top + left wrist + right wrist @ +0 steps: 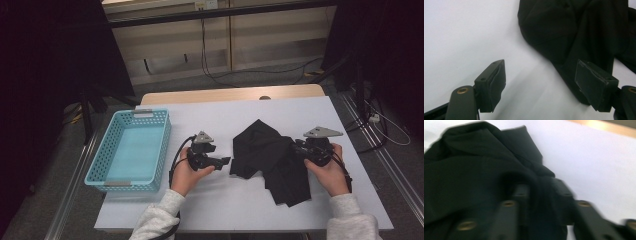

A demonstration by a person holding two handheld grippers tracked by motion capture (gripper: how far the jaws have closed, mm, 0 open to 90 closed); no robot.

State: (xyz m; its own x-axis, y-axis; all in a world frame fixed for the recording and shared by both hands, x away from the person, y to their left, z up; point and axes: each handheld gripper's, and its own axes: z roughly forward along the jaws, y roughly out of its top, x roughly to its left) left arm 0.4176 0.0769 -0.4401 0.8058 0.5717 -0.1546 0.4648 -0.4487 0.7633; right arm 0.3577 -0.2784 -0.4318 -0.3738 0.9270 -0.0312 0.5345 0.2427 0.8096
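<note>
Meanwhile, blue basket (111, 150) holds nothing; black cloth (272, 157) lies beside it.

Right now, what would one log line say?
left gripper: open, beside black cloth | right gripper: shut on black cloth | blue basket: empty

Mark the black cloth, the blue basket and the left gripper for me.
black cloth (270, 150), high view, middle of the crumpled heap.
blue basket (98, 161), high view, its left wall.
left gripper (540, 85), left gripper view, midway between its open fingertips, over the table beside the cloth's edge.
</note>
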